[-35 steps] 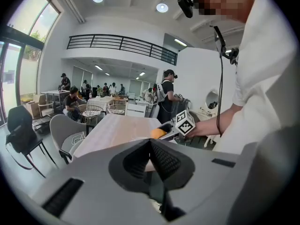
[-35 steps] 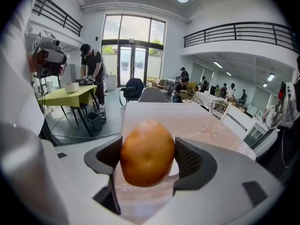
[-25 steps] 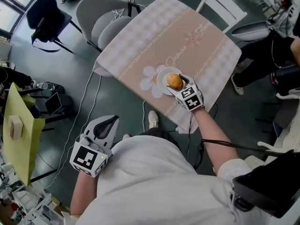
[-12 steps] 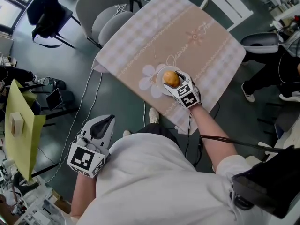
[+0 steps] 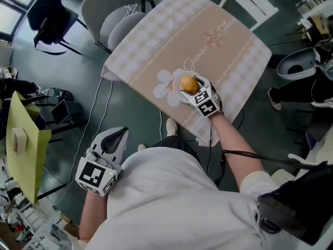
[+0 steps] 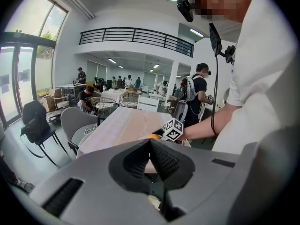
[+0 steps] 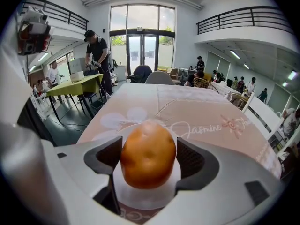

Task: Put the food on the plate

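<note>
A round orange-brown piece of food (image 7: 148, 153) sits between the jaws of my right gripper (image 7: 149, 159), which is shut on it, with both pads against its sides. It hangs just over a small white plate (image 7: 146, 197). In the head view the food (image 5: 189, 83) and the right gripper (image 5: 190, 87) are over the plate (image 5: 177, 85), near the front edge of the table (image 5: 208, 30). My left gripper (image 5: 119, 134) is held low at the left, off the table. Its jaws (image 6: 151, 146) are shut on nothing.
The table has a pink checked cloth with a white flower print (image 5: 165, 87) beside the plate. Grey chairs (image 5: 112, 14) stand at its far left side and a white chair (image 5: 250, 1) at the far right. A yellow-green table (image 5: 21, 145) stands at the left.
The right gripper stays over the plate with the food in it; relative to the plate it has barely moved. The left gripper has stayed low.
</note>
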### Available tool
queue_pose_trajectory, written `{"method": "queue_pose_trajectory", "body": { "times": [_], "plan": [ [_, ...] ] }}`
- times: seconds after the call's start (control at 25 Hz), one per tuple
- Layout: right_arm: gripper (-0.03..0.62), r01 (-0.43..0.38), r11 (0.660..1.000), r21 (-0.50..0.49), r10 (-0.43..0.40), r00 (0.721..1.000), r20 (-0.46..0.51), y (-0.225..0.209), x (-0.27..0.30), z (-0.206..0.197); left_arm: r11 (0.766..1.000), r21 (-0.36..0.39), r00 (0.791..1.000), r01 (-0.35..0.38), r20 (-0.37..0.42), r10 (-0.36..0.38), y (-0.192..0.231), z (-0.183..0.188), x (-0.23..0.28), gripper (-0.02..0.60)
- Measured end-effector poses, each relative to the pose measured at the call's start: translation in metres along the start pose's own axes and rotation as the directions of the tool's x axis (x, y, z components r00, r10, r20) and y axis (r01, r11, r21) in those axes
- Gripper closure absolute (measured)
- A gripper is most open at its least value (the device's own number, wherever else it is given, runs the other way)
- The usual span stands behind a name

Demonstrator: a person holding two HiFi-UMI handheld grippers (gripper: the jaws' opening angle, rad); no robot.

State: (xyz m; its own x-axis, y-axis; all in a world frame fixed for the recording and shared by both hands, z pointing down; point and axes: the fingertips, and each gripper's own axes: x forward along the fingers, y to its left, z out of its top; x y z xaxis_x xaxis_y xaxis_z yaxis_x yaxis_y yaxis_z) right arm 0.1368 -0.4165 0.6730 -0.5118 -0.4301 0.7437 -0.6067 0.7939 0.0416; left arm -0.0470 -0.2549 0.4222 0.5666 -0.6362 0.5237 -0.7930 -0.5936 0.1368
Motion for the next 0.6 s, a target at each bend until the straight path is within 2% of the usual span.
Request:
{"method": "queue_pose_trajectory", "body": {
  "times": [0.6],
  "plan": [
    [0.232,0.088,0.996,-0.01,-0.088,0.996,0.011,0.004,-0.017,0.007,1.0,0.014,1.0,0.022,0.022,-0.022,0.006,-0.014,-0.028,0.572]
  ]
}}
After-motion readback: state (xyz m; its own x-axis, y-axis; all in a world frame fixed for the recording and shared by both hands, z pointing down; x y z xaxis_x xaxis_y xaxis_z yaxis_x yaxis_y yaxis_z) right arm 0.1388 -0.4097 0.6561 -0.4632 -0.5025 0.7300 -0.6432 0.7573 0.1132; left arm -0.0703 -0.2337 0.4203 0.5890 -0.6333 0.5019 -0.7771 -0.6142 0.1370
